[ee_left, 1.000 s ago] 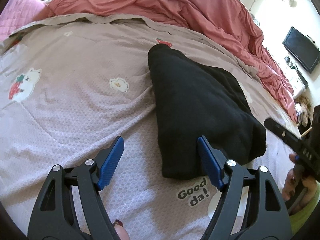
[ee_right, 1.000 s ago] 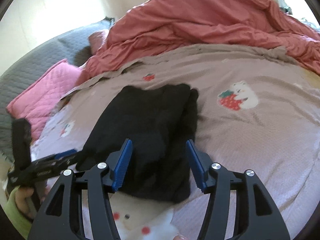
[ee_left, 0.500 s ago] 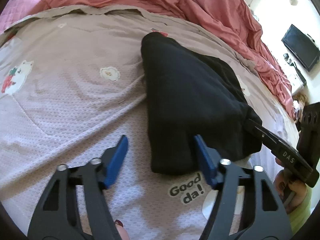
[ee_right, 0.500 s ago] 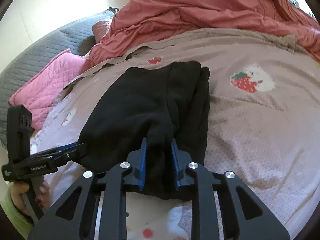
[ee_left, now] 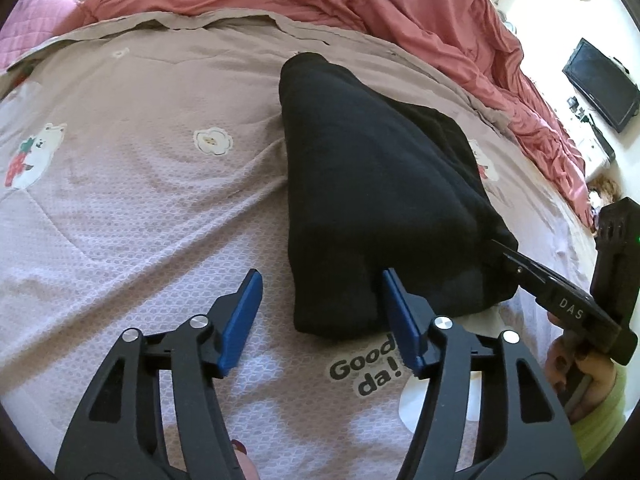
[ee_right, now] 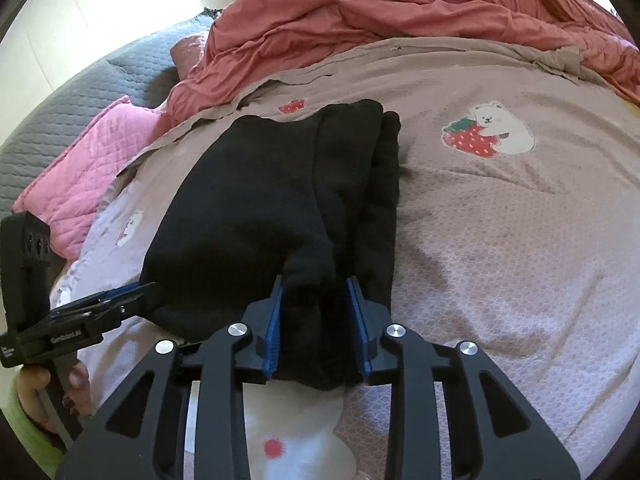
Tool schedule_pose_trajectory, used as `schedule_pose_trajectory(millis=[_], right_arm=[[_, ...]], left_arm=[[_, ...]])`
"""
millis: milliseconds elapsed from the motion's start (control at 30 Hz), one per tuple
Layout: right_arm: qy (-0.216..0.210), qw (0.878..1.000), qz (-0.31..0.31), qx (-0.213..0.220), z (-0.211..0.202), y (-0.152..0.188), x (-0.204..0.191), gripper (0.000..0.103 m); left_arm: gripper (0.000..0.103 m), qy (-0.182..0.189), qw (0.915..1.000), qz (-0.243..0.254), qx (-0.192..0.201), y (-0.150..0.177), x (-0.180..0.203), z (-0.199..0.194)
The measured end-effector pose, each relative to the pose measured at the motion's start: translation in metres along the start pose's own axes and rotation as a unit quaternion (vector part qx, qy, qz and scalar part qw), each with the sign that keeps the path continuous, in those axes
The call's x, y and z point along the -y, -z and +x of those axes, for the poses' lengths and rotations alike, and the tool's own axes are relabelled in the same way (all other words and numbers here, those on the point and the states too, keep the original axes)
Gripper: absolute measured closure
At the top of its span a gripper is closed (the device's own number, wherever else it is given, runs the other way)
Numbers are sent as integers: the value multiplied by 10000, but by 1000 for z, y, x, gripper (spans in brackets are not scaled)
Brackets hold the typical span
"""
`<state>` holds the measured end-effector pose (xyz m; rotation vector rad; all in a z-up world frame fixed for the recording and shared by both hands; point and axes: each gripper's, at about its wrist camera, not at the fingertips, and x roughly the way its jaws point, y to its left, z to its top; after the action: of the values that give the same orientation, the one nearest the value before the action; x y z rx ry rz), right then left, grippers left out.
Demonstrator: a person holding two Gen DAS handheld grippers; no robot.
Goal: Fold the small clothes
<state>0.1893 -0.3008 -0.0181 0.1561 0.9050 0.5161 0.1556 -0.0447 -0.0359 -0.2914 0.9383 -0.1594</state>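
Right gripper: my black two-finger right gripper with blue pads (ee_right: 316,320) has a bunched near hem of the black fleece garment (ee_right: 280,208) between its pads; the jaws are easing apart from the tighter pinch of half a second ago, yet the cloth fills the gap and I read it as still grasped.

Left gripper: my matching left gripper (ee_left: 320,312) stands released, its jaws spreading a little, straddling the garment's near left corner (ee_left: 340,304); the right-hand pad touches the cloth edge, the other pad rests over bare sheet.

What changed: a second ago both sets of jaws hung wide and clear of the cloth. Since then the right one has dropped onto the hem and bitten it, while the left narrowed without taking hold.

Meaning for the task: I judge one corner secured and the other not yet, so the fold cannot be lifted evenly until the left jaws close on fabric.

Garment position: it lies part-folded on the mauve patterned bedsheet (ee_left: 140,200), running away from me toward the rumpled coral duvet (ee_left: 320,4), its near edge right at both grippers.

Side view: from the left camera, the right gripper (ee_left: 516,268) is buried in the garment's near right corner.

Risk: thick fleece may slip as the right jaws loosen.
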Motion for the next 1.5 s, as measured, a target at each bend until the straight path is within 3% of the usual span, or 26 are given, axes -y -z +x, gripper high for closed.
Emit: schedule_pose_trajectory(millis=[100,300,367,533,633,900,1500], right_arm=[[110,9999,-49,27,-1,0,-5,72],[309,9989,-243,240,-15,0,-13,56],[423,9980,-323,330,-21,1,-17,36],[571,9952,-374,695,-42,-1,-22,14],[582,9935,-428,880,-54,-3,-26,11],[700,9892,-532,1172,-77,-1,-37,6],[889,9858,-733,1219,-107,32,-57,5]], left_arm=[[49,-21,10000,7,3,1,0,-1],[44,-42,10000,-1,74,2,-1,-10],[43,-55,9999,-6,120,2,-2,-14],[38,-114,9996,-5,270,3,-2,-29],[38,-152,9990,6,409,3,0,-43],[10,-230,9971,73,716,6,6,-74],[10,-615,9916,176,1122,34,13,-117]])
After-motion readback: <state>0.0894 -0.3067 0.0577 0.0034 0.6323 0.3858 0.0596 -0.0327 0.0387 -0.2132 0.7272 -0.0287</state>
